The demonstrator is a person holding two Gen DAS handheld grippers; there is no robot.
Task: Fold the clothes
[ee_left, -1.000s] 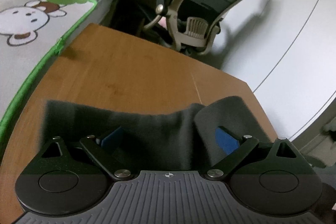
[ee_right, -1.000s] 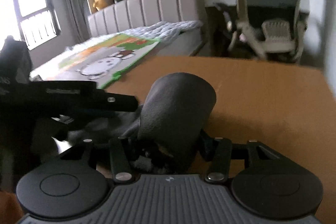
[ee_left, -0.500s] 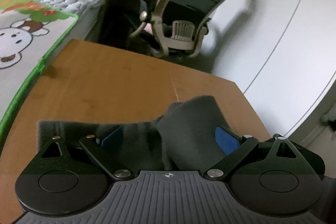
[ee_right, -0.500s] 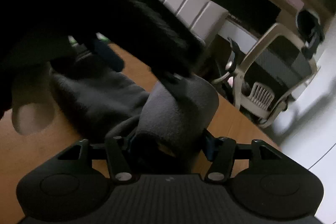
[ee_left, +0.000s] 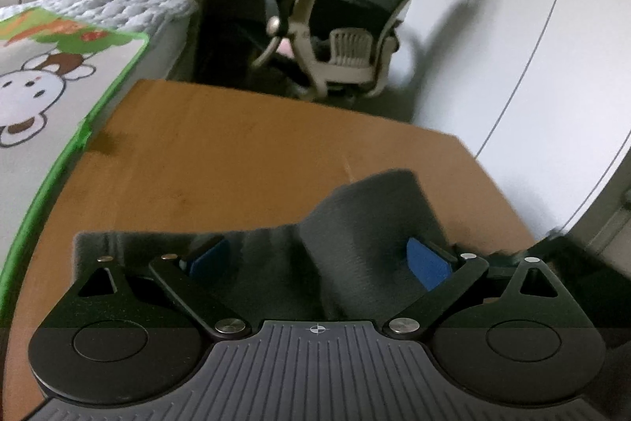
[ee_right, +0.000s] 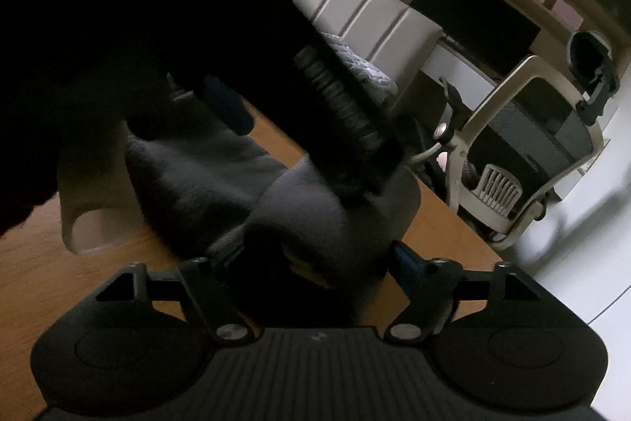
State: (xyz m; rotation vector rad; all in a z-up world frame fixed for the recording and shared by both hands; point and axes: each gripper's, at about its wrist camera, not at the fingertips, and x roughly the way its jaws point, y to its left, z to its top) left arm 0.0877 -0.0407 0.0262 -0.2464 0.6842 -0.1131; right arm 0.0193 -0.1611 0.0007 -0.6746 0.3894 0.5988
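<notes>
Dark grey garment (ee_left: 355, 235) lies on the wooden tabletop (ee_left: 244, 160), near the edge closest to both cameras, partly flat and partly raised in a rounded fold. Left gripper (ee_left: 319, 255): blue pads stand wide apart, the garment lying between them; the raised fold sits against the pad (ee_left: 428, 263) on the right of the left wrist view, while the other pad rests over the flat part. No clamping visible there; jaws read as apart. Right gripper (ee_right: 315, 255): jaws have just been opening and now stand wide, with the humped fold of the garment (ee_right: 315, 208) between them; whether the pads touch the cloth is too dark to tell, though nothing looks pinched. In the right wrist view the left gripper (ee_right: 221, 97) shows as a large dark mass crossing the upper left, over the flat part of the garment, with a pale handle (ee_right: 90, 208) below it. Beyond the tabletop: a bed with a padded headboard (ee_right: 355, 6), a cartoon-print mat with a green border (ee_left: 43, 93), a knitted blanket (ee_left: 98, 10), an office chair (ee_left: 355, 26), a white wall (ee_left: 532, 46).
</notes>
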